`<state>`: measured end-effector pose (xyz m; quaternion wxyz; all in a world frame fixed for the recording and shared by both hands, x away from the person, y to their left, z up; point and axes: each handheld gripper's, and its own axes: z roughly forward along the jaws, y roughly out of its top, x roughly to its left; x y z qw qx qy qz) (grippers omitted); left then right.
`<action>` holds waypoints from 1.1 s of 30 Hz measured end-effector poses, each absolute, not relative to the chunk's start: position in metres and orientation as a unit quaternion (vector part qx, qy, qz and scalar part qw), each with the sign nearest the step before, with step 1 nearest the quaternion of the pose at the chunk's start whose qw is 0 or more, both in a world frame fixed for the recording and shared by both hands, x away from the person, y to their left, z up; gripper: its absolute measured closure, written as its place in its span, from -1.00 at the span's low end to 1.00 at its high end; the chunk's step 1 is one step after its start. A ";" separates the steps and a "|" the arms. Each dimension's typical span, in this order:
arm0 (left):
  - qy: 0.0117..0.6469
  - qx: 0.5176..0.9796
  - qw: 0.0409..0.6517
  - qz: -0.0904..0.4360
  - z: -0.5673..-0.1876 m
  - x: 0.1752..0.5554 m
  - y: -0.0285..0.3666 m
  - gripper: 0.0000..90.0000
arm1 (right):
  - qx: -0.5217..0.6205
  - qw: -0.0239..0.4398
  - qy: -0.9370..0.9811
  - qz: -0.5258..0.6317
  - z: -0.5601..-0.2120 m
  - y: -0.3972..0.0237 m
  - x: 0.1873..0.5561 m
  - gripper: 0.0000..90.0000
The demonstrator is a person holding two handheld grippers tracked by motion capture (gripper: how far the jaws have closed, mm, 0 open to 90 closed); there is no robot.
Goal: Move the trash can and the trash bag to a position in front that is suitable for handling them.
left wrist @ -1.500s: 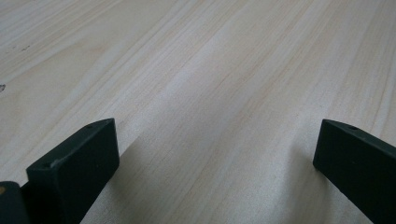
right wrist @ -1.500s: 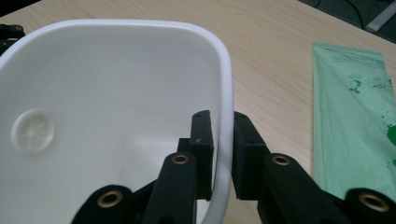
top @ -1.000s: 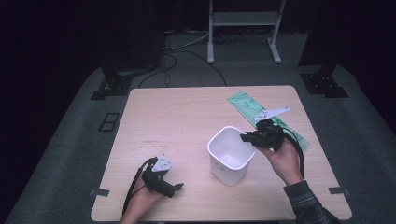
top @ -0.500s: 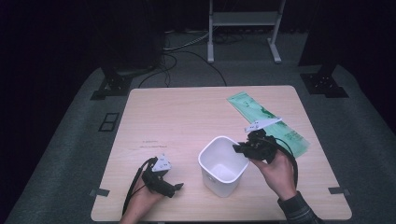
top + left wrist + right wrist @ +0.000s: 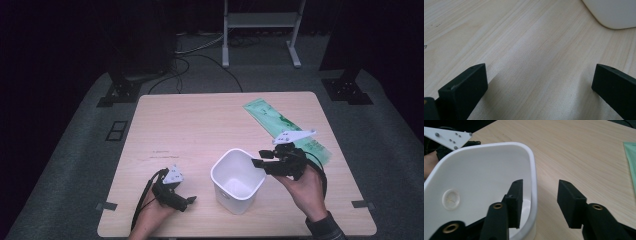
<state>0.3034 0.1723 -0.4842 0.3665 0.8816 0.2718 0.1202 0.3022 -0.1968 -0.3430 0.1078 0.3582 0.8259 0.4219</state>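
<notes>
So the white plastic bin is standing upright on the wooden table, near the front edge and a bit right of the middle, open top facing up. In the right gripper view you can look straight into it and it's empty, just a round moulding mark on the bottom.

The right gripper is at the bin's right rim, held in the person's right hand. Its jaws have just been opening: one jaw sits inside the bin and the other outside, so the rim wall is between them, but there's a visible gap on the outer side and the pads aren't pinching it. About half open, and it's let go of the wall.

The left gripper is lying low on the table at the near left, in the person's left hand, well apart from the bin's left side. From the left gripper view its jaws stand wide apart with nothing but bare tabletop between them, and a corner of the bin peeks in at the top right.

Far right of the table there's a green plastic packet lying flat at an angle, just beyond the right gripper. A strip of it shows at the right edge of the right gripper view
</notes>
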 end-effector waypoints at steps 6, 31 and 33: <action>0.273 0.881 0.366 0.121 -0.484 0.303 0.172 -1.00 | 0.367 0.120 0.805 0.451 -0.338 -0.222 0.295 0.02; 0.273 0.881 0.366 0.121 -0.484 0.303 0.172 -1.00 | 0.431 0.206 0.775 0.414 -0.365 -0.306 0.303 -0.25; 0.273 0.881 0.366 0.121 -0.484 0.303 0.172 -1.00 | 0.435 0.209 0.774 0.410 -0.368 -0.309 0.308 -0.26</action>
